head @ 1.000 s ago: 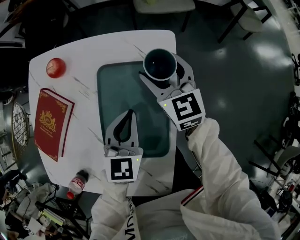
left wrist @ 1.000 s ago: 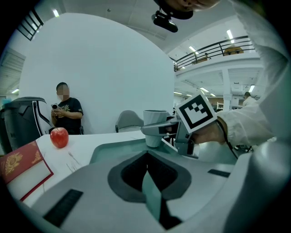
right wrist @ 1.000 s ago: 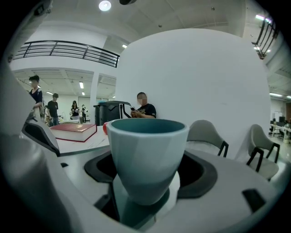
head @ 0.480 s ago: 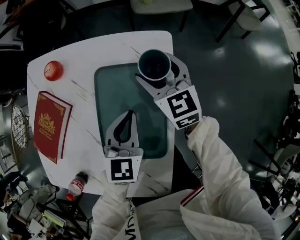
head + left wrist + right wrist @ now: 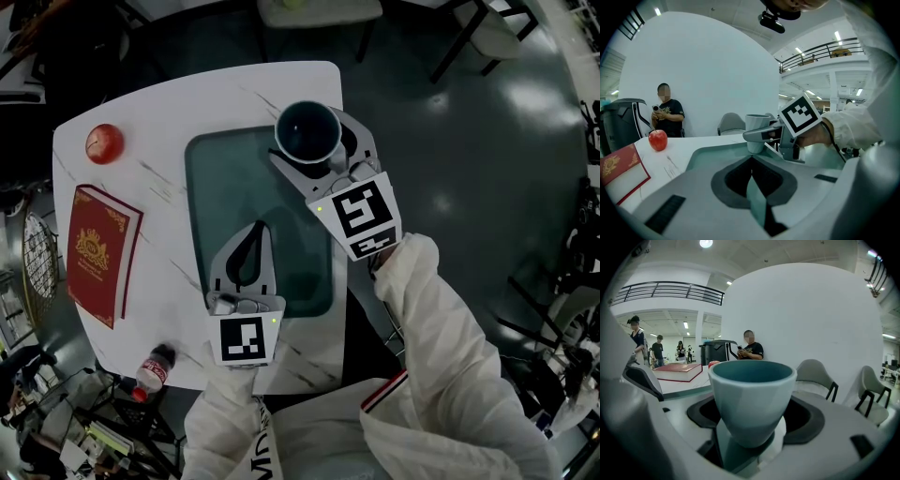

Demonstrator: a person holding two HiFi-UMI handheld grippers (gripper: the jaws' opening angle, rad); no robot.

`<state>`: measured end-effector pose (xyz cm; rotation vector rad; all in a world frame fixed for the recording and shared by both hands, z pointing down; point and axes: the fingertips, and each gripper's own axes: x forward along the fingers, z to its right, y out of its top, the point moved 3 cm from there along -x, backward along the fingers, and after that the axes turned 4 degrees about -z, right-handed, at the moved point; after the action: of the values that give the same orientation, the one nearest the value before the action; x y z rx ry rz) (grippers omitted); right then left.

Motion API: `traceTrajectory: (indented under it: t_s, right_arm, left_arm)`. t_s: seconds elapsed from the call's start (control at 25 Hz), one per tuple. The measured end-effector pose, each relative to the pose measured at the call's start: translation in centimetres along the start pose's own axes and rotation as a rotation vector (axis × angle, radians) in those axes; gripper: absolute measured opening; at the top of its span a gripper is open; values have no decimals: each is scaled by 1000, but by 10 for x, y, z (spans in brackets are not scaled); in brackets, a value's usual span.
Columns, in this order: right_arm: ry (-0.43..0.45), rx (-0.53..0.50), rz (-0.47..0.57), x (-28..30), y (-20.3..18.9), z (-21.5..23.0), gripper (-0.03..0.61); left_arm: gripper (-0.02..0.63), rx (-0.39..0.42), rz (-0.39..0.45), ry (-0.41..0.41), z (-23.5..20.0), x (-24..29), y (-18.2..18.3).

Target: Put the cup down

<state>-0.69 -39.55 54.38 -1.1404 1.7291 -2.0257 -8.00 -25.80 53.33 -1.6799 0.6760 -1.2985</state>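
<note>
The cup (image 5: 307,129) is clamped upright by the fingers (image 5: 289,161) of the right gripper (image 5: 319,148) over the far right corner of the mat (image 5: 234,178). The left gripper (image 5: 261,231) is positioned nearer, its fingers closed together on nothing.

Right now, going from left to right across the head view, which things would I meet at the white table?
Apple → bottle → left gripper, jaws together and empty → cup.
</note>
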Motion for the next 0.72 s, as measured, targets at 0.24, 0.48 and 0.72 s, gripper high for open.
traceTrajectory:
  t_s: [0.24,0.48,0.72]
  right_arm:
    - [13,25,-12,-5,-4,3,378]
    - [35,13,-40,3,1,5,379]
    - [44,3,-64,2,-2,3,379]
  left_arm:
    - [11,16,-70,-5,6,1,-4]
    - [11,23,-15,2,-2,4,7]
    - [11,20,-4,9,-5,1,8]
